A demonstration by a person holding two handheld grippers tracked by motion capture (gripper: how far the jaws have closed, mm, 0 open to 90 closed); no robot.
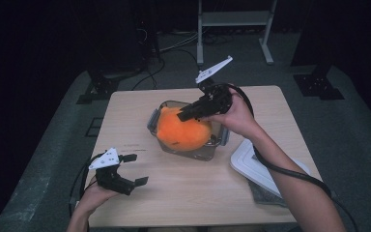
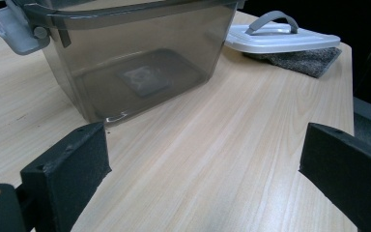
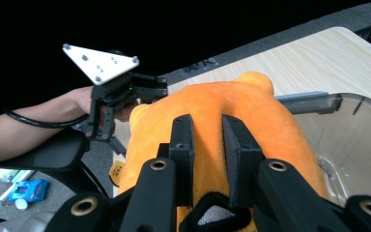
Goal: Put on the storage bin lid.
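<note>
we've got a light wood table [image 1: 183, 193] in a dark room, grey floor with cables around it. the label on the tub's floor is too blurry for us to read. white lid [image 1: 251, 164] sits on a grey cloth [image 2: 304, 60] at the right. right gripper [image 1: 186, 114] is clamped on the orange plush [image 1: 181, 130], which sits in the smoky clear tub [image 1: 212, 145]. left gripper [image 1: 134, 169] rests near the front edge, jaws apart, holding nothing.

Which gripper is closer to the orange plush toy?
The right. The right gripper is clamped on the orange plush toy at the clear box. The left gripper sits open near the table's front edge, apart from the toy.
</note>
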